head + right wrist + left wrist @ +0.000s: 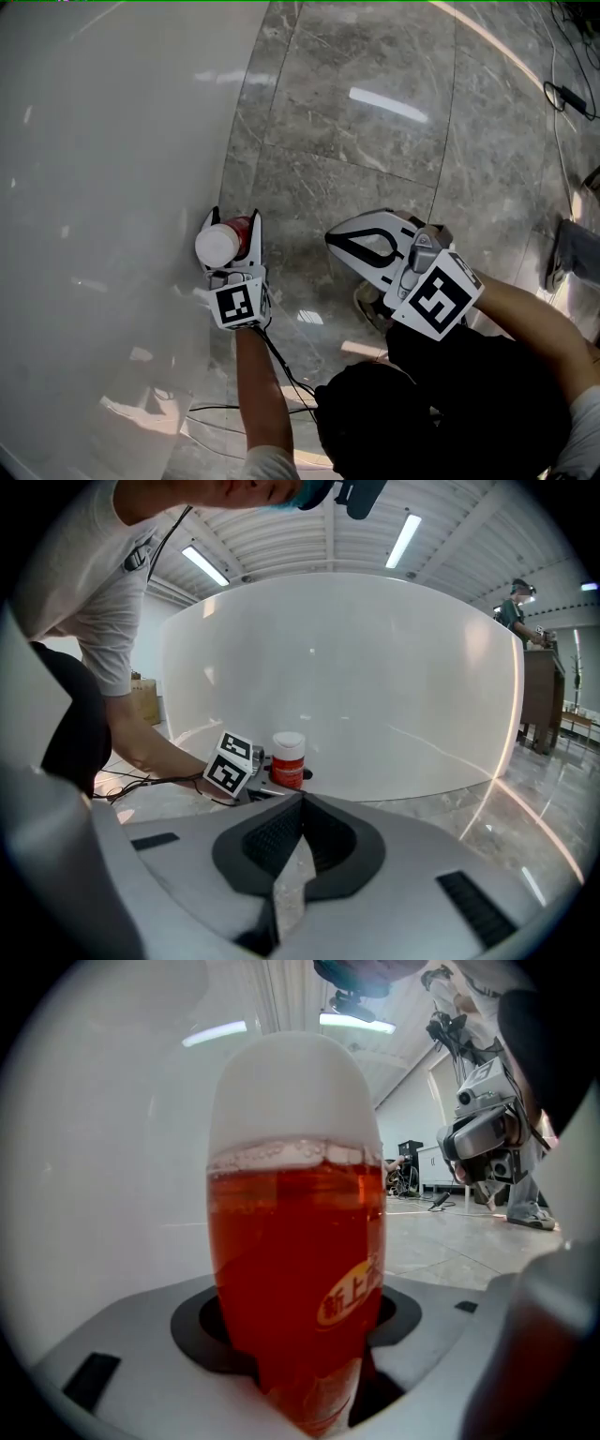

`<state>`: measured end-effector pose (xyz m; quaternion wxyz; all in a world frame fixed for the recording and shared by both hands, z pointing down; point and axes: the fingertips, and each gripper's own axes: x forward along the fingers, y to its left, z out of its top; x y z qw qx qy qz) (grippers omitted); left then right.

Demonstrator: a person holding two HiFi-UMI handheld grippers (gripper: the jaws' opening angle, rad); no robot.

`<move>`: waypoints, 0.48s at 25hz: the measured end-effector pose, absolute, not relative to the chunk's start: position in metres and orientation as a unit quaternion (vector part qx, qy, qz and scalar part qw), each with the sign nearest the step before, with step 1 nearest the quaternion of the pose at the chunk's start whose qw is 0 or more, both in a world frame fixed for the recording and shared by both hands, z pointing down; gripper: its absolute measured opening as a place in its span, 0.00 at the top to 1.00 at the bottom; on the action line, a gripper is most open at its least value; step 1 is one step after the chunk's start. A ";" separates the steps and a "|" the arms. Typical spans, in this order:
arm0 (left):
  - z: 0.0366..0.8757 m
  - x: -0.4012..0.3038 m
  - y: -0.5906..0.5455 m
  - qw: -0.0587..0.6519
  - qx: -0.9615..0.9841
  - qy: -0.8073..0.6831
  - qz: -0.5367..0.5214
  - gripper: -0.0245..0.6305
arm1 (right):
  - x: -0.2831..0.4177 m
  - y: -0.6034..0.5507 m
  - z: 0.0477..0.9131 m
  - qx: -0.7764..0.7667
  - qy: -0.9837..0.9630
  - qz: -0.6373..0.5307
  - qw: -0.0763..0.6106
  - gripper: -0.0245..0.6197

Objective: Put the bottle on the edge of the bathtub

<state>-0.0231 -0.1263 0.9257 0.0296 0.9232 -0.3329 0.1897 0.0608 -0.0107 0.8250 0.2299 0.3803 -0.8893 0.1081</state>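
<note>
As left gripper (236, 220) clasps bottle (219, 246), its base hidden

The head view looks steeply down from above the person onto the grey floor (375, 141) beside the white bathtub (103, 187) wall. The left gripper view sits low, very close to the bottle (295, 1269) and facing that wall. The right gripper view looks low across the floor from farther off, sharing with the head view the wall, the bottle and the left gripper (236, 223).

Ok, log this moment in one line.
left hand-held gripper: shut on bottle | right hand-held gripper: shut, empty | bottle: beside bathtub wall
</note>
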 end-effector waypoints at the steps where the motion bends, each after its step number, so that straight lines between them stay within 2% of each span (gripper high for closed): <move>1: 0.925 -0.022 -0.127 0.029 0.924 -0.331 0.190 0.51 | 0.060 -0.011 0.825 0.379 -0.890 0.108 0.231 0.95; 12: 0.927 -0.018 -0.131 0.025 0.927 -0.324 0.188 0.51 | 0.058 -0.011 0.822 0.377 -0.891 0.098 0.234 0.95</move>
